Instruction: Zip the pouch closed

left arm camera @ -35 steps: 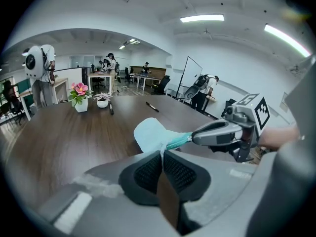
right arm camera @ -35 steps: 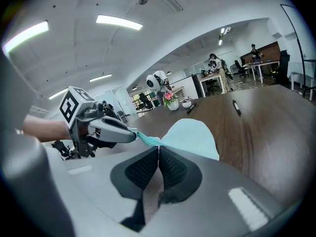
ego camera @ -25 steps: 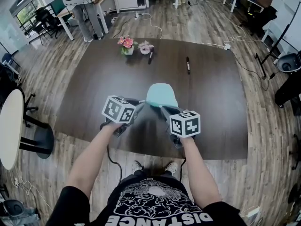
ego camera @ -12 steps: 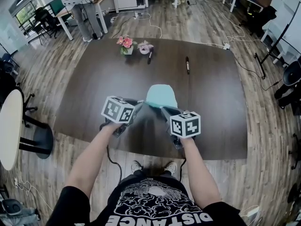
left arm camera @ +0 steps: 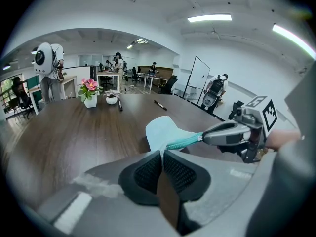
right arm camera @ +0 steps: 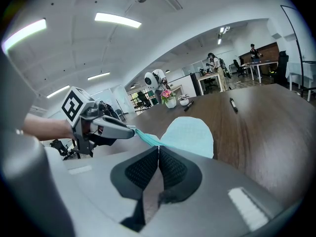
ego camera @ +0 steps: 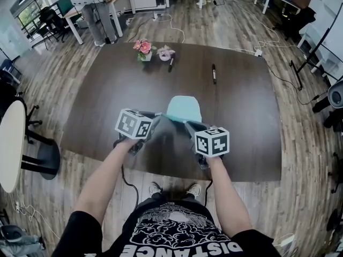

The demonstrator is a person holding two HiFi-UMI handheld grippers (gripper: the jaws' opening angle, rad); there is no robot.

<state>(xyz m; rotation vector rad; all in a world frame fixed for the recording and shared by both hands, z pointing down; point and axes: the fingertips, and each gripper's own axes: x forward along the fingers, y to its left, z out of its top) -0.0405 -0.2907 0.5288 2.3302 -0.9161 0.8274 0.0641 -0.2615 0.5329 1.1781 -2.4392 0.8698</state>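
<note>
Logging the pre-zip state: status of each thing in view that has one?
Light teal fabric pouch: zip edge stretched between both grippers; zipped or not unclear.
Left gripper: fingers shut on pouch.
Right gripper: fingers shut on pouch.
Pink potted flowers: upright.

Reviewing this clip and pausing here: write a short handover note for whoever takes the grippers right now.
Left gripper: shut on the pouch's near edge, at one end of the zip.
Right gripper: shut on the zip's other end.
Pouch on the table, zip taut between the grippers.
Done: both ends gripped. Whether the zip is closed, I cannot tell.
Left: probably run the zip shut if it is open, then release.
</note>
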